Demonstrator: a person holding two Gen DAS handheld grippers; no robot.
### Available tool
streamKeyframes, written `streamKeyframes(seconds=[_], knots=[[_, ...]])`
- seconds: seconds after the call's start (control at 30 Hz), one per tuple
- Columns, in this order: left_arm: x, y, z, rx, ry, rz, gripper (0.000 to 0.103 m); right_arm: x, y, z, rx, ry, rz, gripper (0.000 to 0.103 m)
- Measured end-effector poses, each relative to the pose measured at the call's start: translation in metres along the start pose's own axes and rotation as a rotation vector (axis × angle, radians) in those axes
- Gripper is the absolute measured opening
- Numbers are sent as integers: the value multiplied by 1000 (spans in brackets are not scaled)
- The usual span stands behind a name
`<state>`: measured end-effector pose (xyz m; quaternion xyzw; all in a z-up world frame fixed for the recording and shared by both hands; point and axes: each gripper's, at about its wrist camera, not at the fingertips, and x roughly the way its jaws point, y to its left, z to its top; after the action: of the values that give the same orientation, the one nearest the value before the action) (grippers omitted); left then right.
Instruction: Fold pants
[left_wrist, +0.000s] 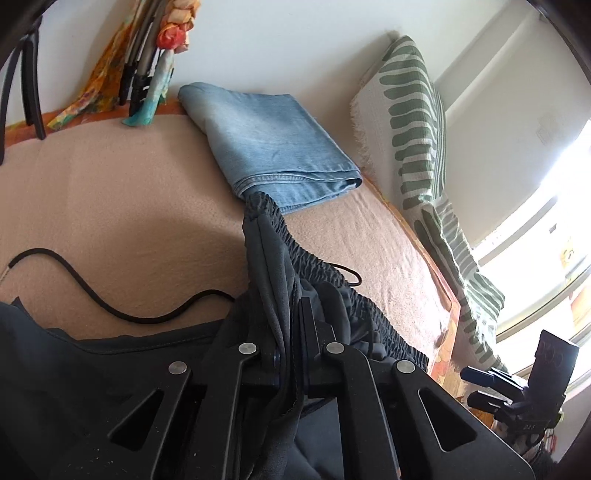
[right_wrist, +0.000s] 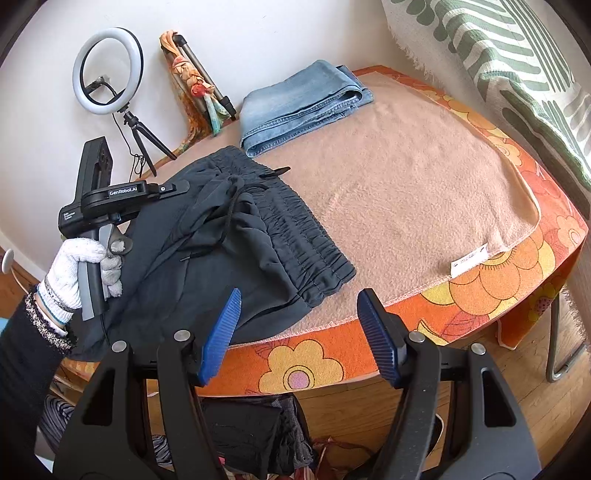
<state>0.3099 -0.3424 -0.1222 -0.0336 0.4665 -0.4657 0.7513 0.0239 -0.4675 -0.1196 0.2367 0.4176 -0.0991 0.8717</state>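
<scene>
One pair of dark pants (right_wrist: 236, 236) lies crumpled on the pink blanket (right_wrist: 406, 177), at the blanket's near-left part with its gathered waistband (right_wrist: 295, 221) toward the blanket's middle and a drawstring (left_wrist: 74, 277) trailing over the pink cloth. Clamped on a bunched fold of the pants beside the waistband, the left gripper (left_wrist: 291, 306) is held by a gloved hand (right_wrist: 85, 266), while the right gripper (right_wrist: 299, 325) hangs at the blanket's near edge with its blue pads (right_wrist: 376, 332) wide apart and nothing between them. Folded jeans (right_wrist: 303, 103) lie on the blanket's far side, a ring light (right_wrist: 107, 72) stands beyond its far-left edge, and a green-striped pillow (left_wrist: 413, 122) leans along its right.
</scene>
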Motion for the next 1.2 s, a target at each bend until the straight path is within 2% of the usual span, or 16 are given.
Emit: streamKeyframes(seconds=[0.13, 0.3, 0.5, 0.63, 0.77, 0.87, 0.97, 1.0, 1.03, 1.17, 1.2], knots=[[-19, -38, -16, 132, -6, -57, 5, 0, -4, 5, 42, -7, 39, 68], [-20, -72, -53, 218, 56, -129, 4, -5, -20, 15, 167, -43, 140, 68], [15, -90, -100, 288, 177, -117, 4, -4, -47, 29, 321, -74, 260, 68], [25, -90, -110, 283, 190, -114, 4, 12, -54, 33, 352, -32, 256, 68], [21, -93, -108, 274, 172, -123, 4, 32, -48, 40, 291, 12, 178, 67], [19, -94, -109, 271, 162, -133, 4, 49, -44, 42, 272, 74, 188, 60], [18, -97, -110, 274, 158, -146, 4, 64, -37, 40, 255, 127, 157, 54], [18, -97, -110, 272, 157, -150, 4, 68, -35, 39, 246, 134, 140, 50], [18, -97, -110, 270, 158, -157, 4, 71, -34, 38, 238, 137, 129, 34], [13, -104, -112, 283, 151, -178, 4, 66, -34, 37, 234, 127, 131, 21], [13, -107, -114, 292, 152, -182, 4, 61, -34, 37, 226, 117, 139, 12]])
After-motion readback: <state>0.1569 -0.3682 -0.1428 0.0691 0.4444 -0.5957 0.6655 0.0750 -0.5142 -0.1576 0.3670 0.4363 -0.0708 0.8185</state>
